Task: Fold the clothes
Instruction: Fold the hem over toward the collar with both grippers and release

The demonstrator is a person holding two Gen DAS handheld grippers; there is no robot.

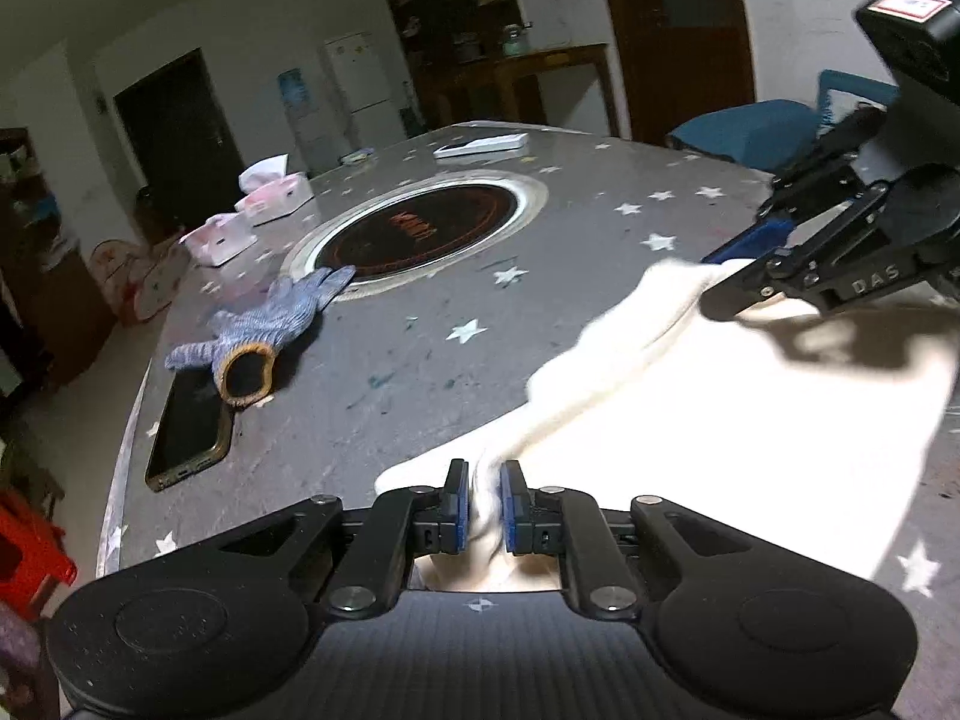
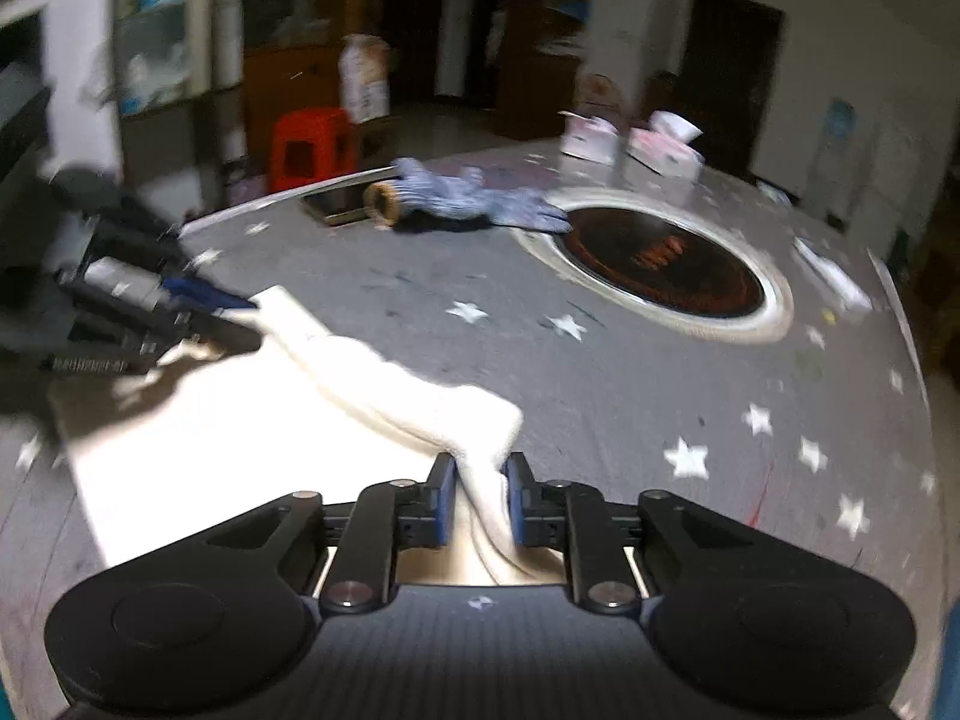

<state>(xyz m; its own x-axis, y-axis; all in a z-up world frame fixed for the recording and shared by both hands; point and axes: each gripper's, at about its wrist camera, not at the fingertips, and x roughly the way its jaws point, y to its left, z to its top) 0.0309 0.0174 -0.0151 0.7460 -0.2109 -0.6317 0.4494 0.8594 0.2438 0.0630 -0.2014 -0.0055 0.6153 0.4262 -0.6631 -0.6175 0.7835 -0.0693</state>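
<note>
A white garment (image 1: 720,420) (image 2: 240,420) lies spread on the near part of the grey star-patterned table (image 1: 600,228), its far edge rolled into a thick fold. In the left wrist view my left gripper (image 1: 484,474) is shut on a bunched corner of the garment, the blue pads pressing the cloth. In the right wrist view my right gripper (image 2: 480,468) has another corner between its pads, with a gap showing beside the cloth, so it stands open. Each gripper also shows in the other view, at the garment's far edge: right gripper (image 1: 714,282), left gripper (image 2: 255,318).
A blue knitted glove (image 1: 270,324) (image 2: 468,198) lies beside a phone (image 1: 189,426) near the table edge. A round black hob (image 1: 420,228) (image 2: 660,264) is set in the tabletop. Tissue boxes (image 1: 273,195) stand beyond it. A red stool (image 2: 309,147) and a blue chair (image 1: 744,132) stand off the table.
</note>
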